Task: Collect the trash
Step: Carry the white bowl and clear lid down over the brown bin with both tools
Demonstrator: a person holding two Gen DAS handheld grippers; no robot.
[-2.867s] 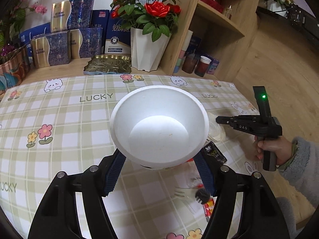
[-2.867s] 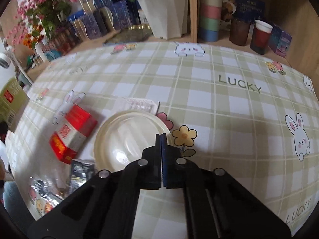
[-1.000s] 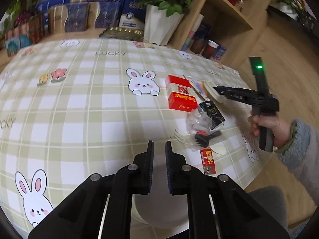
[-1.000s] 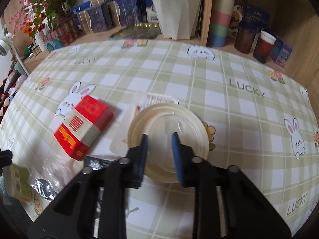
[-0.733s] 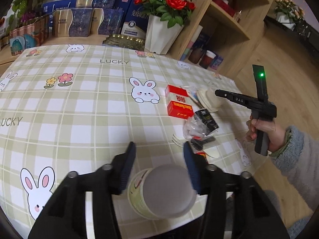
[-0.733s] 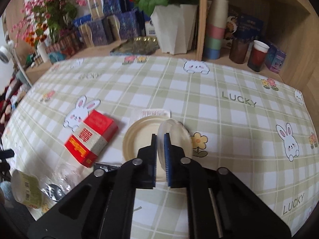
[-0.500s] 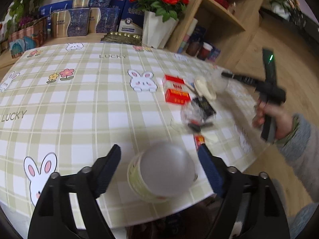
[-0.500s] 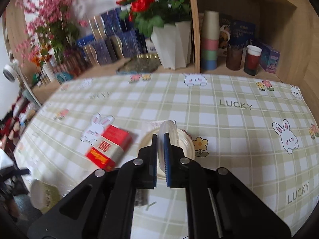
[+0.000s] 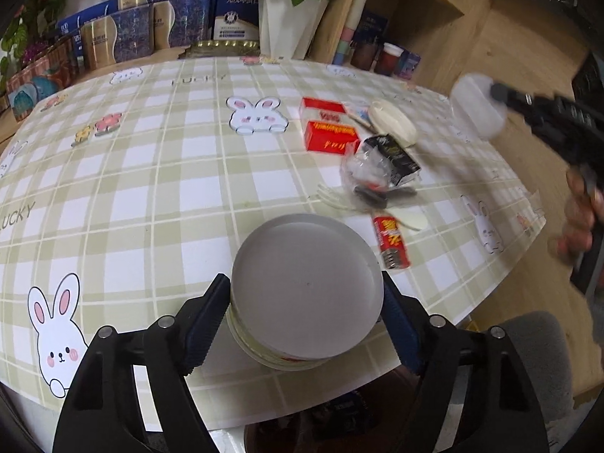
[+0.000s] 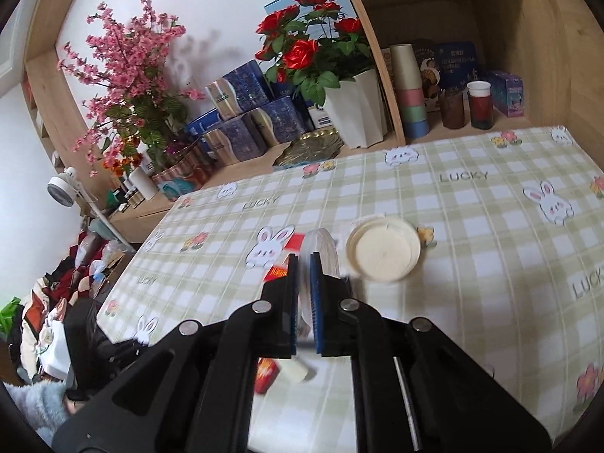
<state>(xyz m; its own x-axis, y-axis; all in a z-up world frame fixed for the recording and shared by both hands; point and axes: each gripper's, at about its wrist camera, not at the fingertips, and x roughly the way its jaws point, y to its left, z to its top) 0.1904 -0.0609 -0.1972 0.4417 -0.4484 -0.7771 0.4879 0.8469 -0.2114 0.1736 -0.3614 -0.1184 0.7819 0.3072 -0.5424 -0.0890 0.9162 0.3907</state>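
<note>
My left gripper (image 9: 305,321) is shut on a white disposable bowl (image 9: 305,287), held bottom-up above the table's near edge. My right gripper (image 10: 304,264) is shut on a clear plastic lid (image 10: 321,251), held edge-on above the table; the lid also shows in the left wrist view (image 9: 477,107), lifted at the far right. A cream paper lid (image 10: 383,255) lies on the tablecloth. A red box (image 9: 328,134), a black sachet (image 9: 394,156), a crumpled clear bag (image 9: 364,168), a plastic fork (image 9: 332,196) and a red packet (image 9: 390,241) lie together.
The table has a green checked cloth (image 9: 151,173) with rabbits. At the back stand a white pot of red roses (image 10: 355,109), blue gift boxes (image 10: 256,120), a gold tray (image 10: 307,149) and stacked cups (image 10: 411,94) on a wooden shelf. Clothes are piled on the floor (image 10: 56,302).
My left gripper opened, then closed on the upturned bowl. My right gripper closed on the clear lid and lifted it up and back off the cream lid.
</note>
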